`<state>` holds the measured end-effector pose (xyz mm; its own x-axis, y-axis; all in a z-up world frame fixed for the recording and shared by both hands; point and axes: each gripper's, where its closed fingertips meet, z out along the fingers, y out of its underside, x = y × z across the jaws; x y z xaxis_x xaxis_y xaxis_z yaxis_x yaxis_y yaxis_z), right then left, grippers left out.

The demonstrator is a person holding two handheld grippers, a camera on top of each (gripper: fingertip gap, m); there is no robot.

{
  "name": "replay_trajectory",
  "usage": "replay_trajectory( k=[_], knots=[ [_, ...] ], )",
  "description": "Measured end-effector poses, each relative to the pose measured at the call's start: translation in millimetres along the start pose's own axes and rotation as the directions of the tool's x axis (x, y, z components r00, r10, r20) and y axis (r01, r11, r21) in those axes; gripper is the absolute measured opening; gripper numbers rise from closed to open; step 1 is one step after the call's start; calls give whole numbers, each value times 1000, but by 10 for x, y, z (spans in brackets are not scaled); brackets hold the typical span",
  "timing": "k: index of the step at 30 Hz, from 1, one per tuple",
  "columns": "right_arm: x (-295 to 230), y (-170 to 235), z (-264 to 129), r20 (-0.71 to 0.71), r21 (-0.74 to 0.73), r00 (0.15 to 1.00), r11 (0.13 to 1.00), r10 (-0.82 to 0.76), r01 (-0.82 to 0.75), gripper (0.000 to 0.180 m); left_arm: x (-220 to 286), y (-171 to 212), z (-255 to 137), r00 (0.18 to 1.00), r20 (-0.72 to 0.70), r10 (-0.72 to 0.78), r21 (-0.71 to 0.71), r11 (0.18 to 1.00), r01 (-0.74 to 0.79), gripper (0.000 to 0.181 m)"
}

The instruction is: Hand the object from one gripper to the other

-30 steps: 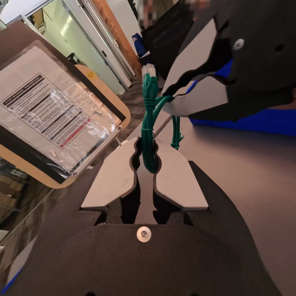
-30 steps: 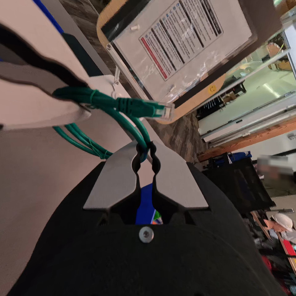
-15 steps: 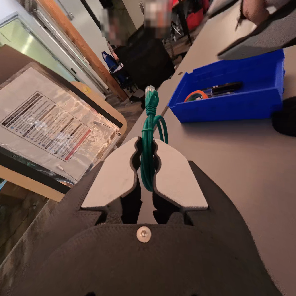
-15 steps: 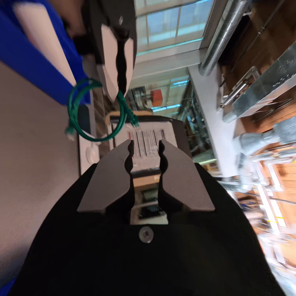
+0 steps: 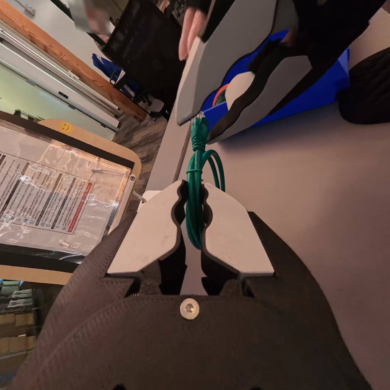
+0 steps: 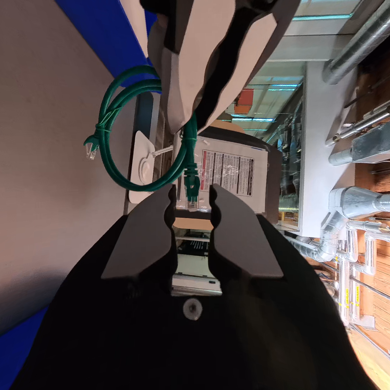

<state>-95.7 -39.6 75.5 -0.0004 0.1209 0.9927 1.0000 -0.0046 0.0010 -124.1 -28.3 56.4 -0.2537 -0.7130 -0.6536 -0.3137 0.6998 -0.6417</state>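
Green cable (image 5: 195, 202) was held clamped in left claw (image 5: 193, 185) above worktop (image 5: 306, 190), plug end pointed lengthwise twd. right claw (image 6: 191, 188), whose jaws were parted approx. around it.

A blue bin (image 5: 312, 101) sits on the grey table (image 5: 306, 200) beside a laminated sheet (image 5: 48, 202).

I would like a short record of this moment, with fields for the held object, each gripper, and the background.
held object: green coiled network cable, bound with thin ties
left gripper: shut on the cable bundle
right gripper: open, the cable's clear plug between its fingertips, not gripped
background: blue plastic bin on the grey table
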Motion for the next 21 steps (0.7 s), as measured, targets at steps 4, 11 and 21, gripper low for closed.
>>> replay_trajectory(
  k=[4,11,21],
  knots=[
    [-38,47,47,16,-60,1000,998,-14,15,14,16,0,2,1000,7,16,-15,1000,-16,12],
    [362,247,-18,-149,-103,959,960,243,-259,14,-512,-253,-397,948,279,-155,191,976,104,54],
    [1207,1007,-727,-408,392,327,487,852,-780,14,-969,-316,-909,797,80,-599,526,705,476,64]
  ],
)
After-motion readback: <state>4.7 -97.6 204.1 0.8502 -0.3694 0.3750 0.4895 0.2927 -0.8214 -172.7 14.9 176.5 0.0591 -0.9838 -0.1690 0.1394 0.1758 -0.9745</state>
